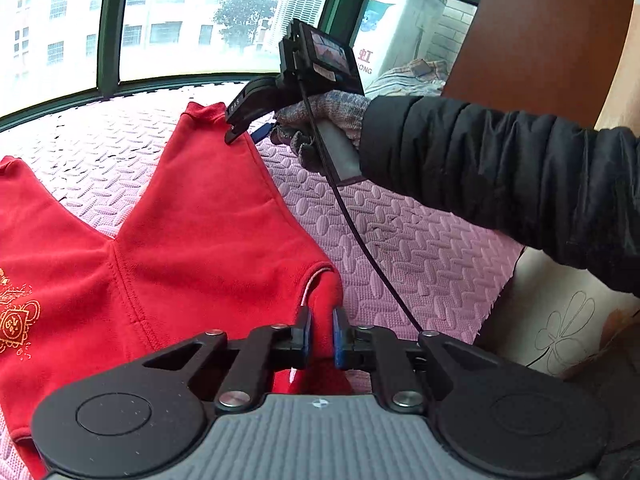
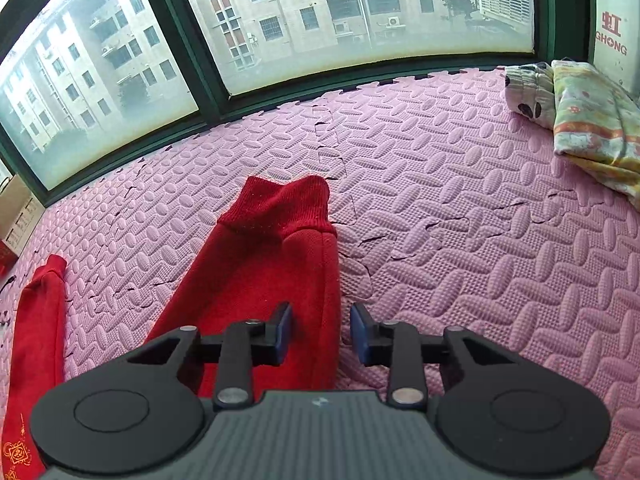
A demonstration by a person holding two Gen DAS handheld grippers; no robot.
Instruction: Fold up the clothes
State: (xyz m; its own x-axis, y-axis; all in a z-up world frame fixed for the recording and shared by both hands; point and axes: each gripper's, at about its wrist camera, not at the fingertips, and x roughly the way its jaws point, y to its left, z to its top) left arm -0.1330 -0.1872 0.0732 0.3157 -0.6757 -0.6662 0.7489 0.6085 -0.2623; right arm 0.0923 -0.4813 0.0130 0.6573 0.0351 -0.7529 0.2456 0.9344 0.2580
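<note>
While the left gripper (image 1: 322, 330) pinches a raised fold at the waist end of the red trousers (image 1: 200, 216), its jaws are clenched on the cloth. The trousers lie spread on the pink foam mat (image 1: 400, 248), legs running toward the window (image 1: 180, 20). Farther along the right leg, the right gripper (image 2: 320, 330) hovers with jaws parted, the leg's edge between the pads (image 2: 285, 326) but ungripped. In the left view a gloved hand (image 1: 320, 124) holds it near the cuff (image 2: 280, 204). Beyond, folded cloths (image 2: 576, 116) sit at the mat's far right corner.
</note>
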